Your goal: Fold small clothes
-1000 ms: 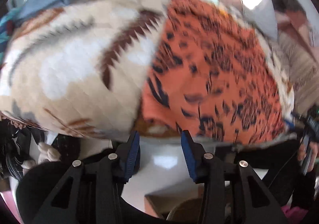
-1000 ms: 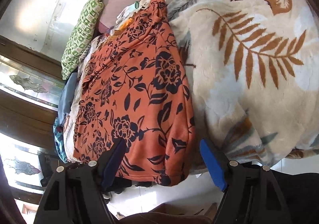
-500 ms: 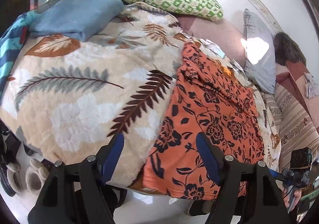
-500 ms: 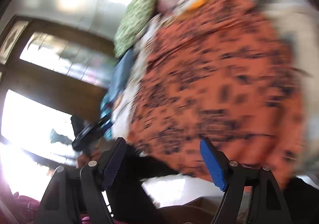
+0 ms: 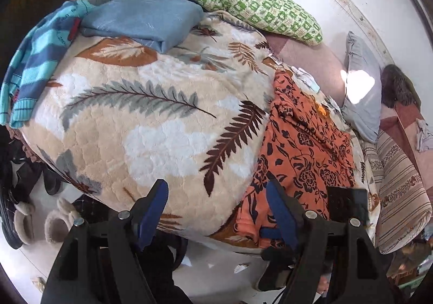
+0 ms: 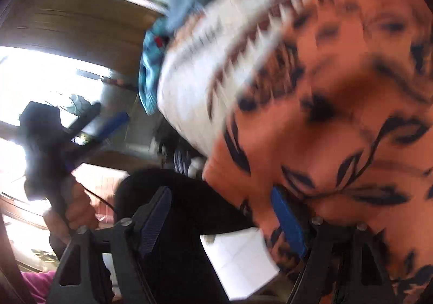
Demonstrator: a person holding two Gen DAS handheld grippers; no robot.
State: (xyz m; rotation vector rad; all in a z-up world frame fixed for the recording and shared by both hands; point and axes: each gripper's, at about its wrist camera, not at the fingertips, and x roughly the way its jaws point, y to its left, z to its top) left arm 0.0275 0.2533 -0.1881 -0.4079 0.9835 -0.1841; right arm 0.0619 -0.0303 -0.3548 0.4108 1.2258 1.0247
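Observation:
An orange garment with dark flowers [image 5: 305, 155] lies spread flat on the right part of a leaf-patterned blanket [image 5: 151, 125], reaching its near edge. My left gripper [image 5: 216, 212] hovers open over the blanket's near edge, left of the garment, with nothing between its fingers. My right gripper [image 6: 222, 222] is open at the garment's [image 6: 338, 114] near corner; the cloth edge lies by its right finger, and that view is blurred. The right gripper's black body [image 5: 347, 203] shows over the garment's near edge. A hand [image 6: 75, 209] holds the left gripper [image 6: 89, 130].
A folded blue cloth [image 5: 140, 17] and a turquoise striped sweater [image 5: 35, 60] lie at the blanket's far left. A green checked pillow [image 5: 243, 6] and a grey pillow [image 5: 362, 92] sit behind. Furry slippers [image 5: 40, 220] stand on the floor at left; a striped cushion [image 5: 400, 182] is at right.
My left gripper has opened wider and drawn back from the garment's near edge, leftwards and a little up. The right gripper has swept fast along the bed's near edge and rolled.

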